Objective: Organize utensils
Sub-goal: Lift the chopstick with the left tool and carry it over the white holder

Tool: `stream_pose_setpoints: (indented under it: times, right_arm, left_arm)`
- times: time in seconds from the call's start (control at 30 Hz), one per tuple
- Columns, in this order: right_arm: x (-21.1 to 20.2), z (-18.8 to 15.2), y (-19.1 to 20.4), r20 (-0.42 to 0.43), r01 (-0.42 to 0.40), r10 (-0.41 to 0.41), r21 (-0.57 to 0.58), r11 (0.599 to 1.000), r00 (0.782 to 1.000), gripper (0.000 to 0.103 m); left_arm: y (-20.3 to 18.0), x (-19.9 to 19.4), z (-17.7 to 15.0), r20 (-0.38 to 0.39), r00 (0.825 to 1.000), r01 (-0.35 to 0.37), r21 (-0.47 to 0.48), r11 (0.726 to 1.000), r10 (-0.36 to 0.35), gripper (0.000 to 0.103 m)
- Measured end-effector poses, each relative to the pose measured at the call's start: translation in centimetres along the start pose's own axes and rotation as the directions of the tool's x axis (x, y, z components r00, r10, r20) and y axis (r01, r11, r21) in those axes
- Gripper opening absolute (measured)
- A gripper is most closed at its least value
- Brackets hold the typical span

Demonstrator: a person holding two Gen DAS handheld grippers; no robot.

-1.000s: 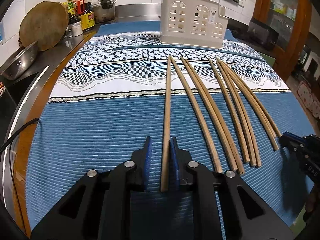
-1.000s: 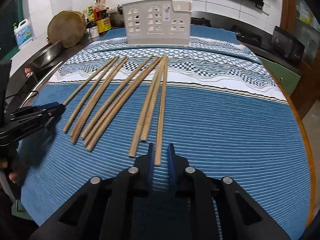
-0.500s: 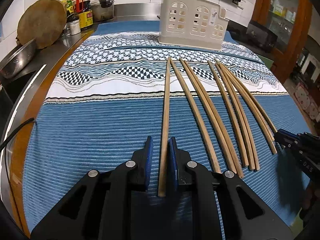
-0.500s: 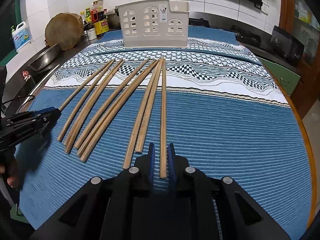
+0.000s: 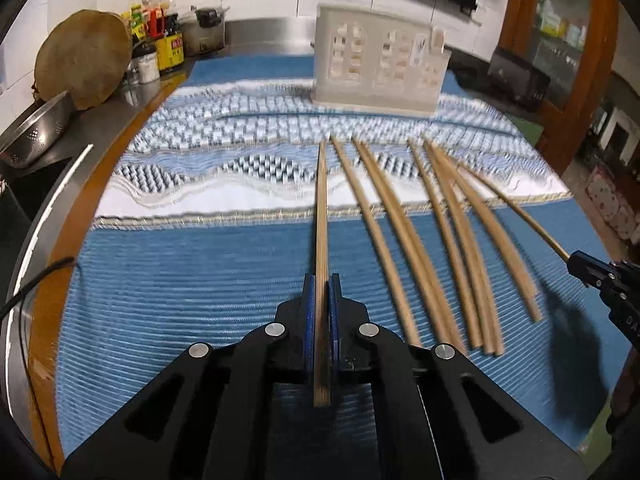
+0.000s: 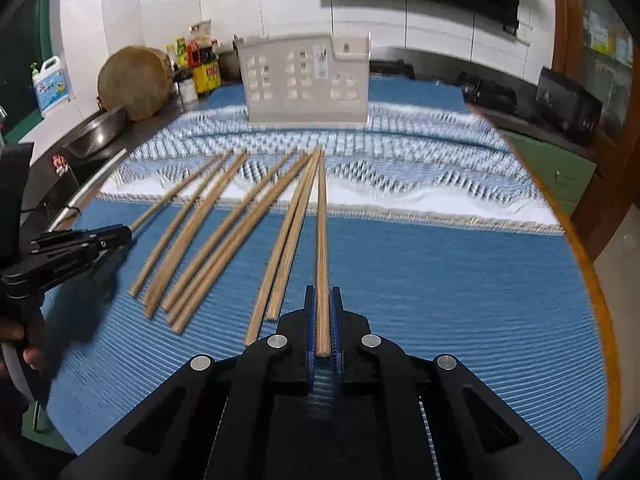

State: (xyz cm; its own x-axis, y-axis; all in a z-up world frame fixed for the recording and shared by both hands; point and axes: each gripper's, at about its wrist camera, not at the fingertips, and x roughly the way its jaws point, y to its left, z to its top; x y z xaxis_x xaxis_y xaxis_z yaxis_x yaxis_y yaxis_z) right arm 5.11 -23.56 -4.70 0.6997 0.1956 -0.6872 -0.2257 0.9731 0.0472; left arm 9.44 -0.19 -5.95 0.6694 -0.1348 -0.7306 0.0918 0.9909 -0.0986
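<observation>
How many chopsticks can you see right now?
8: one chopstick in the left claw, one in the right claw, six loose chopsticks side by side on the cloth between them. Blur may hide another.

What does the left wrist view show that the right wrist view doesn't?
Only the left wrist view: the left claw shut on the leftmost chopstick, and the wooden cabinet.

Only the right wrist view: the right claw shut on the rightmost chopstick, a white detergent jug, and the hand gripping the left tool.

Both: the white utensil basket, loose chopsticks, blue cloth, round wooden board.
</observation>
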Motion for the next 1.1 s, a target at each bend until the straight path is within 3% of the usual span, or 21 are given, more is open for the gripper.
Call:
stream_pose_setpoints:
  times: [0.3, 0.7, 0.97, 1.1]
  right_arm:
    - [-4.4, 6.0, -0.3, 0.149, -0.015, 0.025, -0.064, 0.998, 0.989, 0.007]
    - [-5.4, 16.8, -1.3, 0.170, -0.052, 0.080, -0.166, 0.985, 0.982, 0.007]
    - [-6.4, 23.7, -2.6, 0.223, -0.039, 0.076, -0.164, 0.986, 0.972, 0.007]
    - [-6.6, 27.4, -2.6, 0.265, -0.015, 0.060, -0.167, 0.986, 0.962, 0.007]
  left_arm:
    - [-0.1, -5.2, 3.5, 0.158, 0.985, 0.066, -0.006, 0.998, -0.064, 0.005]
    - [0.2, -6.1, 9.8, 0.211, 0.973, 0.083, 0.036, 0.996, -0.089, 0.005]
    - [-0.2, -6.9, 16.3, 0.234, 0.966, 0.093, 0.081, 0.992, -0.110, 0.005]
    - [-0.7, -8.3, 19.7, 0.284, 0.952, 0.093, 0.094, 0.991, -0.116, 0.005]
